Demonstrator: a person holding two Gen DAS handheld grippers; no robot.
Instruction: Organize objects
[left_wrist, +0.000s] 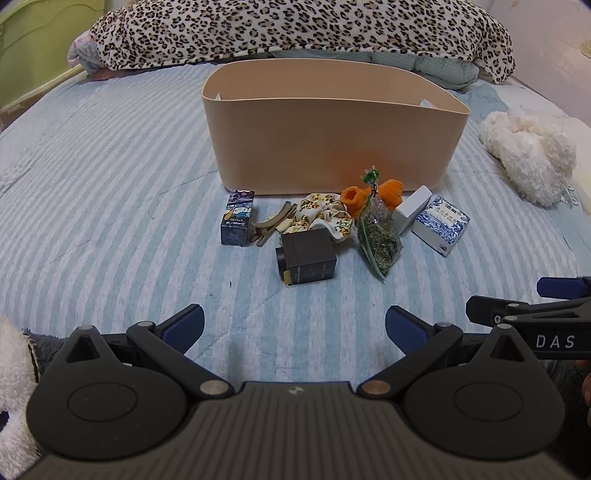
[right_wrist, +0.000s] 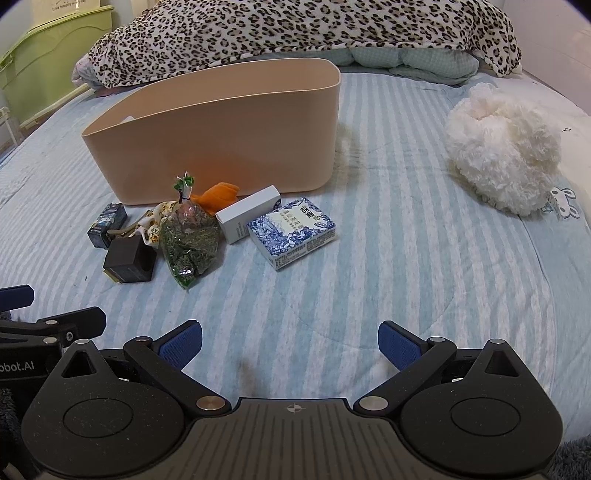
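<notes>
While both hands hover low over the bed (left_wrist: 110, 184), my left claw (left_wrist: 294, 328) is spread wide with nothing between its blue pads (left_wrist: 188, 325). My right claw (right_wrist: 290, 341) is spread the same way, also empty; the two sit side by side, each showing at the edge of the other's view.

Ahead on the striped bedspread lies the cluster: a dark cube box (left_wrist: 308, 254) nearest, a clear bag of dried green herbs (left_wrist: 378, 236) just beside it, a blue-and-white patterned box (right_wrist: 291, 232) touching a plain white box (right_wrist: 247, 214). Further left: a small dark printed box (left_wrist: 238, 218), a brown hair clip (left_wrist: 271, 221), a floral scrunchie (left_wrist: 325, 214). An orange knit item (left_wrist: 391, 192) rests against the beige bin (left_wrist: 332, 147), which stands upright behind everything. A white fluffy bundle (right_wrist: 502, 147) lies well apart to the right.
</notes>
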